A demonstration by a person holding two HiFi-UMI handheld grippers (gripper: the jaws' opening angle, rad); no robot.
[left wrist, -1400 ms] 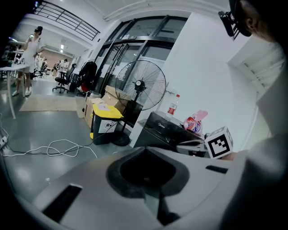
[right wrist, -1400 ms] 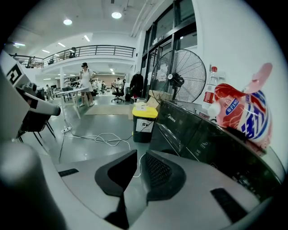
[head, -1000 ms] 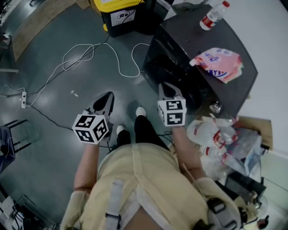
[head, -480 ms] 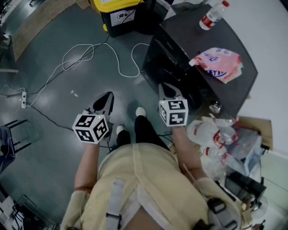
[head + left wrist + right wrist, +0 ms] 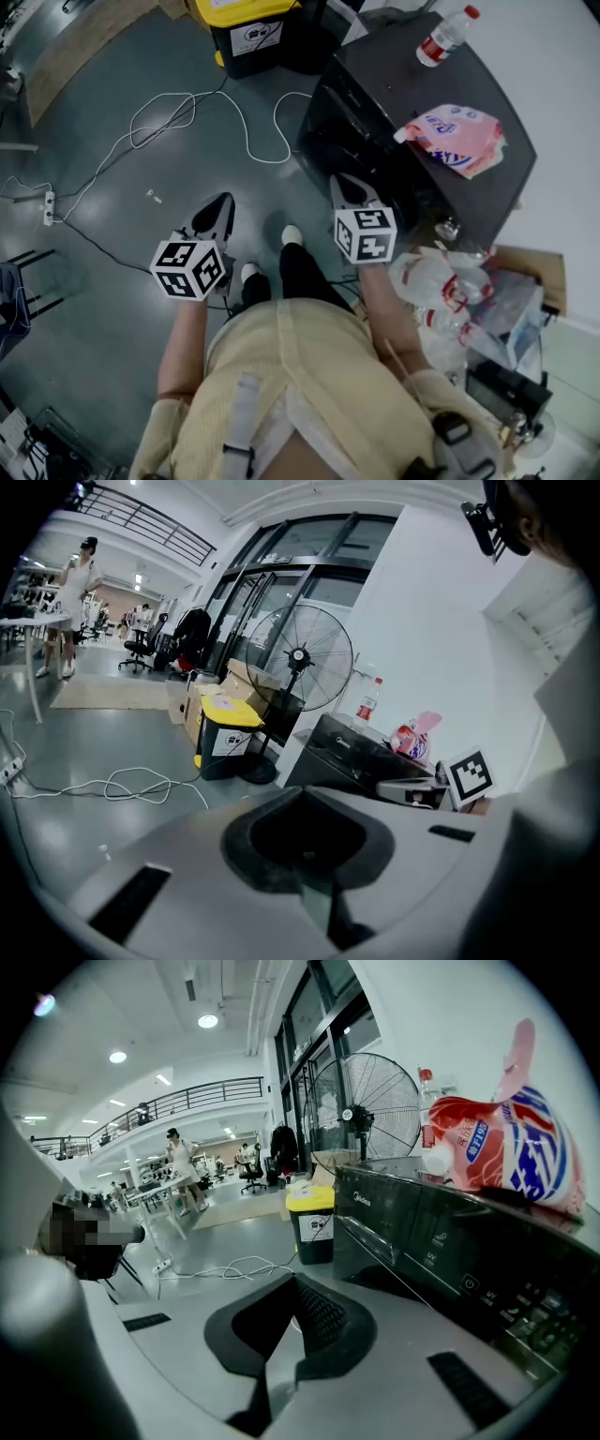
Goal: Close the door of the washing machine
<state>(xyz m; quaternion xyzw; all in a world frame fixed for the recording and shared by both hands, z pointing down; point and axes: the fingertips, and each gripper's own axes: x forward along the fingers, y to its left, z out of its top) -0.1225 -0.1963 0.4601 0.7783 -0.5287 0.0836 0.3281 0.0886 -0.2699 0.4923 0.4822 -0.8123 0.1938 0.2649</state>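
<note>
The dark washing machine [image 5: 431, 94] stands at the upper right of the head view, its front [image 5: 339, 131] facing the floor area. On that front the round door shows only as a faint dark shape, and I cannot tell whether it is latched. My right gripper [image 5: 346, 186] is shut and empty, its tips just in front of the machine's lower front. The right gripper view has the control panel [image 5: 441, 1232] close on the right. My left gripper [image 5: 217, 208] hangs over the floor to the left, jaws together, holding nothing.
A pink detergent pouch [image 5: 457, 137] and a water bottle [image 5: 446, 33] lie on the machine's top. A yellow-lidded black bin [image 5: 246, 28] stands behind, and a white cable [image 5: 187, 117] loops over the floor. Bagged plastic bottles [image 5: 450, 291] sit at the right. A standing fan [image 5: 298, 658] is beyond the bin.
The right gripper has rolled slightly, its marker cube shifting a little right. Nothing else has moved.
</note>
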